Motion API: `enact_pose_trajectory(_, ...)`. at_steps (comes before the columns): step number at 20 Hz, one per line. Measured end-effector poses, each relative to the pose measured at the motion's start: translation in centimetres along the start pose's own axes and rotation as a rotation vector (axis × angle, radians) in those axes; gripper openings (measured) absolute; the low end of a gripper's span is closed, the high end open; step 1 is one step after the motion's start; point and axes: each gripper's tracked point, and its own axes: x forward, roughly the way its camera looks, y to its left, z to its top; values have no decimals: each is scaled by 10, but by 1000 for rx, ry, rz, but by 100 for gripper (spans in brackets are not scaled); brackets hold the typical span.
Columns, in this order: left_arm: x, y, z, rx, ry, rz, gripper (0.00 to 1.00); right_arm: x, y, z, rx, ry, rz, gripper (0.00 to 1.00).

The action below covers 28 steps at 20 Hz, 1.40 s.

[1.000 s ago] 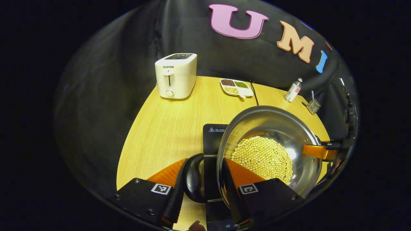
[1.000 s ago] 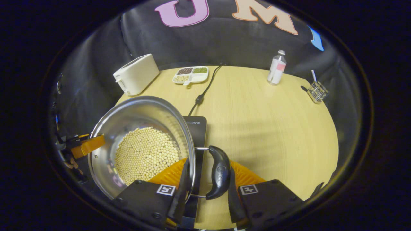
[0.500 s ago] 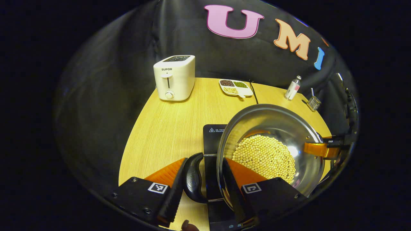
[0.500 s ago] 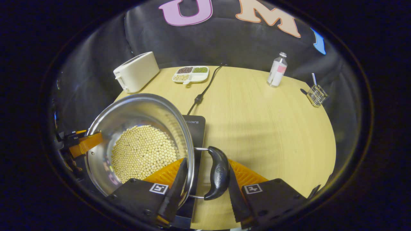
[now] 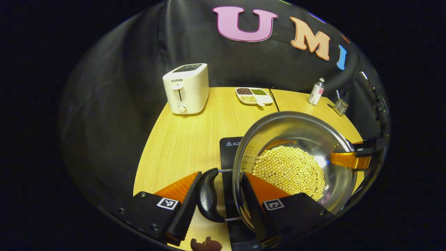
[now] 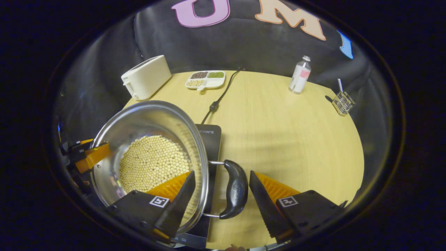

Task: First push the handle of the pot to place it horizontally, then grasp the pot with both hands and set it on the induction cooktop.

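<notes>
Right tool [image 6: 217, 197] spread off pot [image 6: 150, 160] handle [image 6: 236, 188]; table [image 6: 296, 139] right free

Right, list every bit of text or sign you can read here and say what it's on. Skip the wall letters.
"SUPOR": front of the toaster.
"EGON III", its start hidden behind the pot: induction cooktop.
Warning triangle: cooktop corner in the left gripper view; the print beside it is too small to read.
Embossing on the pot handle: blurred.
Bottle label: too small to read.
</notes>
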Motion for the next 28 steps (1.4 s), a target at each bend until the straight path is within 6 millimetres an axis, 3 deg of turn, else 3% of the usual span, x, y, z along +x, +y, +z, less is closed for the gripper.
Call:
enact_pose_trajectory(2, -3, 3, 3, 13, -1, 20, 100, 1, 1, 0, 3, -1, 4, 98)
enact_pose_trajectory(11, -1, -3, 13, 44, -32, 16, 97, -1, 0, 4, 25, -6, 8, 98)
enact_pose_trajectory(17, -10, 1, 30, 84, -89, 48, 97, -7, -4, 14, 34, -32, 4, 96)
enact_pose_trajectory(23, -32, 4, 70, 149, -224, 122, 99, -25, -5, 42, 20, -113, 12, 97)
enact_pose_trajectory(28, -79, -19, 123, 167, -384, 139, 100, -65, -4, 86, 5, -273, 70, 96)
